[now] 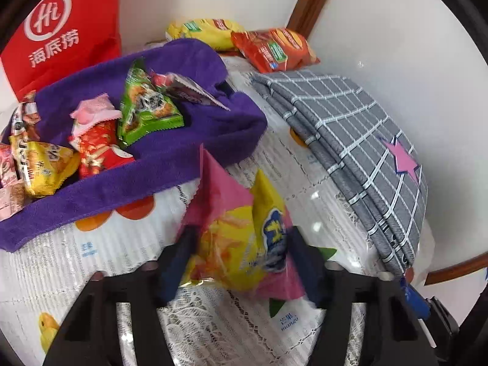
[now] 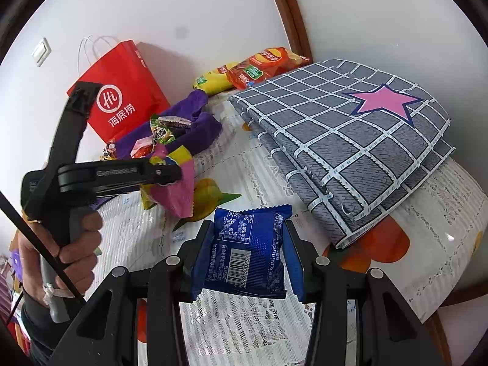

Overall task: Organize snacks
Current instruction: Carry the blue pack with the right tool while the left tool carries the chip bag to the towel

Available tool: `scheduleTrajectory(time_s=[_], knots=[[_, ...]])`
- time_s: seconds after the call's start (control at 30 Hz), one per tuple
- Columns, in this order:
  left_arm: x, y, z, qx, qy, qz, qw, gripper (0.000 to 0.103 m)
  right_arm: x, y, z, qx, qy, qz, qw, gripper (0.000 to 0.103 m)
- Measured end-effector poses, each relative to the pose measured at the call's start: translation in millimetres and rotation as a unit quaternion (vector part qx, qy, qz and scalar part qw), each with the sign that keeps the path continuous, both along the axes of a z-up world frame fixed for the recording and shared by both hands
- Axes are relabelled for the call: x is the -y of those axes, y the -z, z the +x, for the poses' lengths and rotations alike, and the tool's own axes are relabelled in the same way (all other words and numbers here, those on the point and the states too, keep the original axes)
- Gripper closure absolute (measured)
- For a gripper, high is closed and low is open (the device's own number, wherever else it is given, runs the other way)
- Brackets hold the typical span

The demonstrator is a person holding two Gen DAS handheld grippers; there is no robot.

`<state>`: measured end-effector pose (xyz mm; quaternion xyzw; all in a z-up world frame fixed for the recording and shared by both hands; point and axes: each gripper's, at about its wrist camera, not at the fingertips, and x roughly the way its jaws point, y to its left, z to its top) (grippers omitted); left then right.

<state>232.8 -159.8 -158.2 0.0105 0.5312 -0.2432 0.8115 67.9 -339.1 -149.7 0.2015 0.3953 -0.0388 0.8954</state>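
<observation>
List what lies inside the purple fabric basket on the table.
Inside the purple fabric basket lie a green packet, a red packet, a pink one and a yellow one. Anything beneath them is covered.

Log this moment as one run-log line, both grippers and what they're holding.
left gripper: shut on pink-yellow snack bag | right gripper: shut on blue packet | purple bin: holds snacks

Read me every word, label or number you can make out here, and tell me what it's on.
"海底捞", with an "Hi" roundel: red paper bag.
"mango", under "芒果": tablecloth.
Barcode and small print: blue snack packet, too small to read reliably.
Raised lettering: left gripper, blurred.
Chip bags, basket snacks: unreadable.
</observation>
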Motion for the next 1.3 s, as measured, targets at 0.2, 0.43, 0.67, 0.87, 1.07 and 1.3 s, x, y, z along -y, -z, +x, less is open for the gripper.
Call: scheduleTrajectory(time_s=[0.2, 0.43, 0.67, 0.87, 1.07, 1.3], knots=[[-19, -8, -1, -0.016, 0.001, -0.036, 0.9992, 0.055, -7, -9, 2, 0.003, -0.003, -0.009, 1.000, 0.059], [-48, -27, -13, 0.003, -0.008, -0.045, 0.9990, 0.056, -24, -26, 12, 0.011, -0.016, -0.031, 0.999, 0.059], [-88, -52, -12, 0.029, -0.031, -0.042, 0.9982, 0.056, -48, -52, 37, 0.022, -0.039, -0.046, 0.998, 0.059], [-136, -78, 0, 0.051, -0.075, -0.045, 0.9948, 0.056, -60, -78, 69, 0.037, -0.061, -0.033, 0.997, 0.059], [-172, -99, 13, 0.068, -0.109, -0.053, 0.9903, 0.056, -72, -102, 98, 0.051, -0.079, -0.021, 0.995, 0.059], [-180, -112, 26, 0.085, -0.125, -0.051, 0.9872, 0.056, -79, -113, 124, 0.049, -0.092, -0.017, 0.994, 0.059]])
